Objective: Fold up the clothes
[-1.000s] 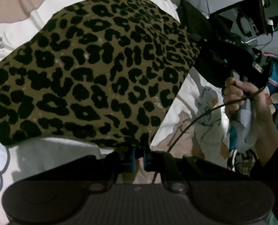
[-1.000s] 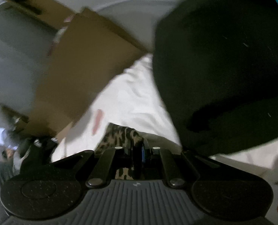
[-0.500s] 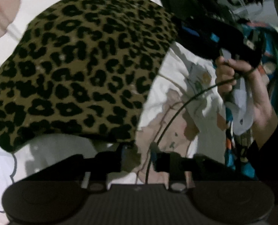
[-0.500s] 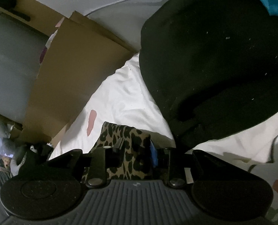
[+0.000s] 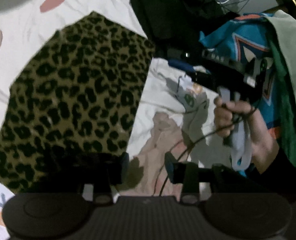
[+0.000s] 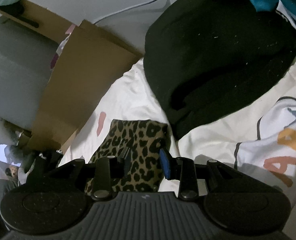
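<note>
Leopard garment (image 5: 76,100) lies flat on the bed (image 5: 164,92), edges straight. Left claw (image 5: 147,166) spread, empty, at its near corner; right claw (image 6: 145,161) spread above its far corner. Judgement: fits mid-fold or folded; regrip only both corners level.

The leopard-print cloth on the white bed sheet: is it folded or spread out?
Folded. The leopard-print cloth lies as a compact flat block with straight edges on the white bed sheet; how many layers, cannot tell.

bed: white cartoon-print sheet (image 6: 218,140) | beside: brown cardboard boxes (image 6: 84,76) | light: dim
</note>
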`<control>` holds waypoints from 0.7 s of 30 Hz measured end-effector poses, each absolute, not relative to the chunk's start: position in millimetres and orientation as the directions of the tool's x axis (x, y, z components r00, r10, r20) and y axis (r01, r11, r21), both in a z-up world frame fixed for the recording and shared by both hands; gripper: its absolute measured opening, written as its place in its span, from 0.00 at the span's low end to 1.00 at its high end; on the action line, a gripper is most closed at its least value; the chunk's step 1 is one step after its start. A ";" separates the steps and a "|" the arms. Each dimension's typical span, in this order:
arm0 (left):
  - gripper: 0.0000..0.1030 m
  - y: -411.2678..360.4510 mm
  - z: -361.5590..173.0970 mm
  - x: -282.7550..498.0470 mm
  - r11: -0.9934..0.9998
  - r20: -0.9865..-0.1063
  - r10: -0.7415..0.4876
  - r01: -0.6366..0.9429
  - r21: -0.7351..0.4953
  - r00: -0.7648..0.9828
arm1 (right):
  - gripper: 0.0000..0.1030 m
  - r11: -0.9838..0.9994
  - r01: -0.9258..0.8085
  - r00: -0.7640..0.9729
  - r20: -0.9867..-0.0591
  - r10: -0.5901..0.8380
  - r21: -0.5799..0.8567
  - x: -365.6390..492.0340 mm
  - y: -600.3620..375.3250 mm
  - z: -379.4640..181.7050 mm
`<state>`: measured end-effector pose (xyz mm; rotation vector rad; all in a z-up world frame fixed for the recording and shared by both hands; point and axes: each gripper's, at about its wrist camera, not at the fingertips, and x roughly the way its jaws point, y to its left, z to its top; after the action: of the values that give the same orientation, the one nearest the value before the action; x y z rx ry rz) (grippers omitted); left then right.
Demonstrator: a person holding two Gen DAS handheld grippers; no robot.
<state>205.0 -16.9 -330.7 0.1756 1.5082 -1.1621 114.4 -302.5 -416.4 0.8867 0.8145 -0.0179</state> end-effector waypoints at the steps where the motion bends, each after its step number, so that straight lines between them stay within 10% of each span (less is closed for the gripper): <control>1: 0.40 -20.1 -328.9 209.4 0.498 -0.818 -0.480 0.669 -0.551 -0.317 | 0.33 0.654 0.331 0.705 -0.639 0.308 0.680 114.3 -301.4 -416.4; 21: 0.52 -42.8 -311.7 317.6 0.657 -0.892 -0.442 0.711 -0.250 0.096 | 0.36 0.670 0.323 0.658 -0.667 0.349 0.669 103.8 -285.7 -429.9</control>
<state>317.6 -42.8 -311.7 0.2723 1.1983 -0.8700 103.8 -285.7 -429.9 0.8670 0.8823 0.0172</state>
